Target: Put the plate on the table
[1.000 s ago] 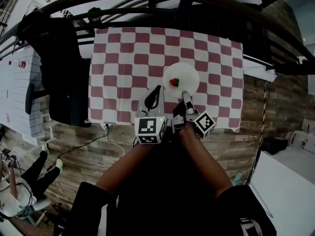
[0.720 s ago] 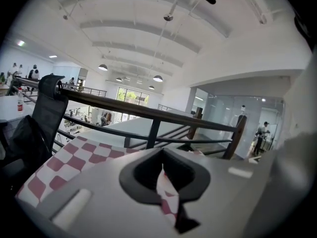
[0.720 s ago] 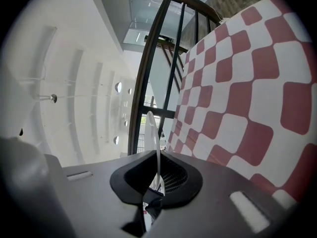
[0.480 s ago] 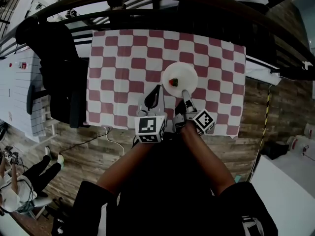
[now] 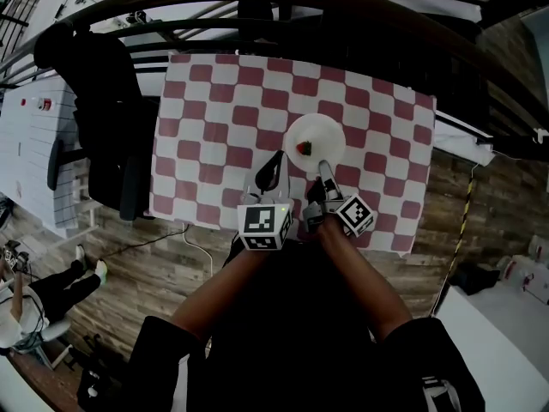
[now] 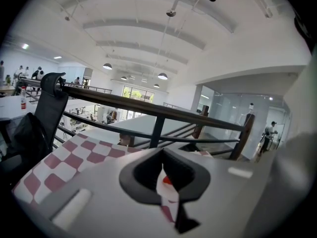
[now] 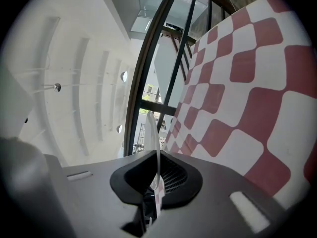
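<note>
A white plate (image 5: 315, 136) with a small red piece of food (image 5: 304, 148) on it lies over the middle right of the red-and-white checked tablecloth (image 5: 214, 118). My right gripper (image 5: 324, 166) is shut on the plate's near rim. In the right gripper view the rim (image 7: 152, 133) shows edge-on between the pads of my right gripper (image 7: 157, 175). Whether the plate rests on the cloth or hovers just above it is unclear. My left gripper (image 5: 274, 160) is shut on nothing, just left of the plate. In the left gripper view, the red food (image 6: 167, 180) shows past the left gripper (image 6: 162, 157).
A black chair (image 5: 103, 118) draped with dark clothing stands at the table's left end. A dark railing (image 5: 257, 7) runs behind the far edge. A white cable (image 5: 193, 239) lies on the wooden floor near the front left, and a person (image 5: 43, 294) sits at the lower left.
The head view has drifted a little. The plate and both grippers keep the same places on the cloth.
</note>
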The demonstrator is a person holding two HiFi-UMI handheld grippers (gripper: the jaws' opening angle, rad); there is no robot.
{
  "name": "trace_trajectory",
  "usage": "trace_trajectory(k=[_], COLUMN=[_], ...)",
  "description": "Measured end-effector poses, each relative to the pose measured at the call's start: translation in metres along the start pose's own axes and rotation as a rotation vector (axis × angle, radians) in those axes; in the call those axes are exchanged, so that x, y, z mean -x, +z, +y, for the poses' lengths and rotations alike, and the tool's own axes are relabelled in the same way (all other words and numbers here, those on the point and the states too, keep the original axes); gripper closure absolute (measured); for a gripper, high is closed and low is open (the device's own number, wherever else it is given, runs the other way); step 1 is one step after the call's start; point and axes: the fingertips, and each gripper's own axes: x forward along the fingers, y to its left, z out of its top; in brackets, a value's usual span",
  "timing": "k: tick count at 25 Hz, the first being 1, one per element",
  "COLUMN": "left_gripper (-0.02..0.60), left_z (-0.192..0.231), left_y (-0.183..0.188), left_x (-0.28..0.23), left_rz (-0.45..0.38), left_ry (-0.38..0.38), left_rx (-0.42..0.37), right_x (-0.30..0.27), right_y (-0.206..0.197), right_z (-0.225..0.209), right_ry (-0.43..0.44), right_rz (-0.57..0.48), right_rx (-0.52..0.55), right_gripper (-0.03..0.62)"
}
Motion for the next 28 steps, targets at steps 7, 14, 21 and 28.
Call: trace_trajectory(k=[7,14,21,28], left_gripper=[0.572,0.572,0.572,0.572], left_z=[0.004,0.014,0.023,0.026], left_y=[-0.005,-0.014,-0.018,-0.013], left_x=[-0.006,-0.004,-0.005,-0.012], left_rz=[0.006,0.020,0.030,0.018], left_ry=[0.021,0.047,0.074,0.075], left_rx=[0.011,0.014,0.027,0.039], right_x=[-0.011,-0.021,-0.035,-0.043], right_y=[-0.011,-0.019,-0.016,-0.027], right_z=[-0.017,-0.038,-0.053,-0.074], right_ry=[0.029,-0.003,-0.002,-0.073], right_rz=[0.059,0.088,0.091,0.145], right_rx=[-0.020,-0.022,-0.038,-0.070], right_gripper=[0.586,0.586,0.586,0.586])
